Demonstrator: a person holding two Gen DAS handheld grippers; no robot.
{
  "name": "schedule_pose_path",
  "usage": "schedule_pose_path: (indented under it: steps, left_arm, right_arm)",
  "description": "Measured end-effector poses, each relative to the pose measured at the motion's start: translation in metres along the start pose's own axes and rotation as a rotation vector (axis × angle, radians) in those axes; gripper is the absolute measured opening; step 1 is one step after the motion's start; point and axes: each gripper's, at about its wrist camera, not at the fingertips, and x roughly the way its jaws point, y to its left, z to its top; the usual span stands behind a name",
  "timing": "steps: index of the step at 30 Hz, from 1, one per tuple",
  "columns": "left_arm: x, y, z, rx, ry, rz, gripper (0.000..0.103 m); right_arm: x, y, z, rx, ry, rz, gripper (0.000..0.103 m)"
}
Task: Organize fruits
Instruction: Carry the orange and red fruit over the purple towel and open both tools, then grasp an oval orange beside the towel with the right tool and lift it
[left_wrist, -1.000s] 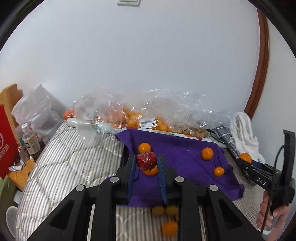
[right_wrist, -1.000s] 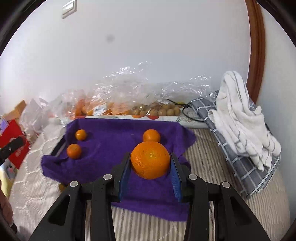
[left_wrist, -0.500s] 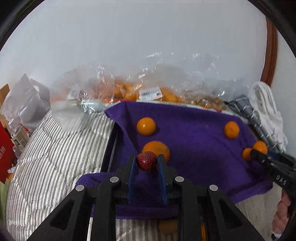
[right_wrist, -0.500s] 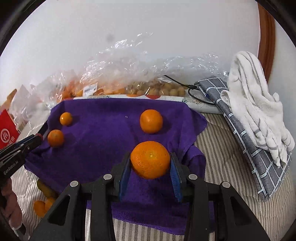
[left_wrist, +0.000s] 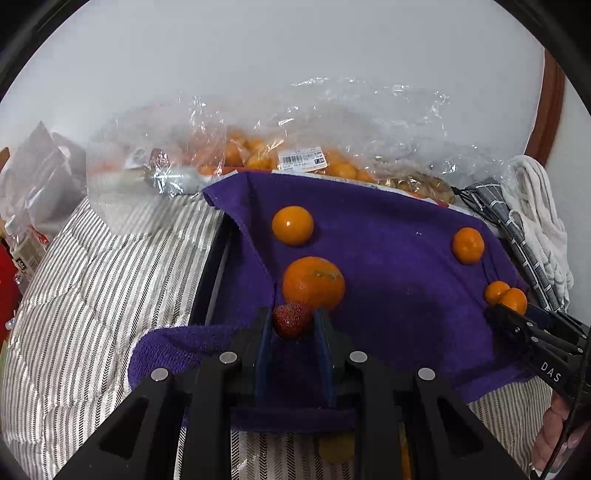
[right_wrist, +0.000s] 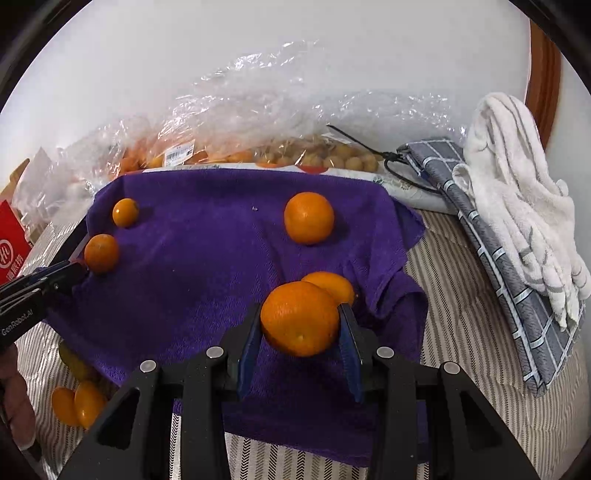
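Left gripper (left_wrist: 293, 325) sits low over the purple towel (left_wrist: 388, 295), pads pinching a small red strawberry (left_wrist: 291, 320) at lower center, just in front of a big orange (left_wrist: 313, 283). Right gripper (right_wrist: 300, 321) is angled down the same way, clamped on an orange (right_wrist: 299, 318), with a kumquat (right_wrist: 332, 284) right behind it, mid-frame.

A small red strawberry (left_wrist: 291, 319) sits pinched between the left tongs (left_wrist: 292, 325), just in front of a large orange (left_wrist: 313, 283) near the purple towel's (left_wrist: 388, 266) left edge. The right tongs (right_wrist: 300, 325) clamp another large orange (right_wrist: 299, 318) near the towel's right edge, just before a smaller one (right_wrist: 332, 285).
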Motion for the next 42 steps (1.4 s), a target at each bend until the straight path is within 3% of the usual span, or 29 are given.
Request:
schedule_pose_path:
  steps: [12,15,20,27,34,37,42]
  left_arm:
    - [0.004,-0.002,-0.004,0.008,0.033,-0.001,0.023]
    - [0.005,-0.006,-0.006,0.025,0.035,0.0,0.023]
    - [0.004,-0.008,-0.007,0.035,0.037,-0.003,0.023]
    - [-0.008,-0.007,-0.006,0.021,0.004,-0.053,0.048]
    - [-0.028,0.002,-0.001,0.0,-0.066,-0.061,0.049]
    - [-0.039,0.006,0.0,0.018,-0.109,-0.034,0.049]
    - [-0.06,0.022,-0.005,0.011,-0.116,-0.018,0.049]
  right_arm:
    - [0.007,0.005,-0.007,0.008,0.044,0.027,0.042]
    - [0.007,0.006,-0.008,0.005,0.041,0.024,0.055]
    - [0.005,0.004,-0.009,0.021,0.033,0.048,0.064]
    - [-0.015,-0.003,-0.005,0.057,-0.038,0.054,0.07]
    - [-0.052,0.011,-0.007,0.001,-0.06,0.02,0.07]
    - [-0.07,0.021,-0.014,-0.011,-0.076,0.052,0.069]
    - [-0.083,0.042,-0.026,-0.046,-0.052,0.096,0.052]
